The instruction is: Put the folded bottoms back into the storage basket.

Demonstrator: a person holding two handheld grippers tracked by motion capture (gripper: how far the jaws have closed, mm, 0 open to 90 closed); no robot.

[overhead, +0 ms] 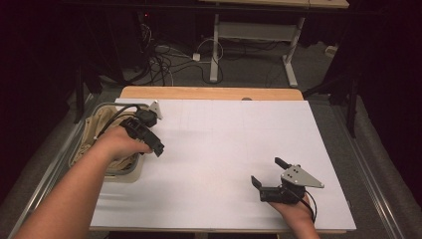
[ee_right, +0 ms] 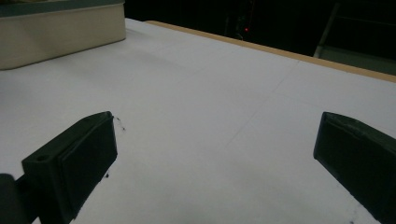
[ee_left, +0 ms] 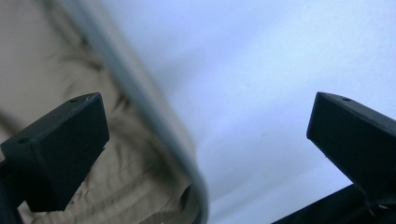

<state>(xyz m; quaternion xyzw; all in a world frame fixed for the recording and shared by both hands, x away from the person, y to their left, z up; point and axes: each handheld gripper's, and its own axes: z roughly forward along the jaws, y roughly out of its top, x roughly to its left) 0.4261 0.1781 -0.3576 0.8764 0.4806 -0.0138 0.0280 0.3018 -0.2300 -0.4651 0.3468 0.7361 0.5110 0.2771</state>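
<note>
A cream bin (overhead: 128, 174) with a grey rim stands at the table's left edge and holds crumpled beige cloth (overhead: 94, 133). My left gripper (overhead: 149, 135) hovers over the bin's right rim, open and empty. In the left gripper view its jaws straddle the grey rim (ee_left: 140, 93), one over the cloth (ee_left: 116, 186), the other over the white surface (ee_left: 261, 70). My right gripper (overhead: 268, 172) rests low over the white surface near the front right, open with nothing between its jaws (ee_right: 215, 154).
A white sheet (overhead: 224, 139) covers most of the wooden table (overhead: 209, 93). The bin (ee_right: 60, 30) shows far off to the left in the right gripper view. Beyond the table lie floor cables (overhead: 164, 62) and a desk frame (overhead: 259, 35).
</note>
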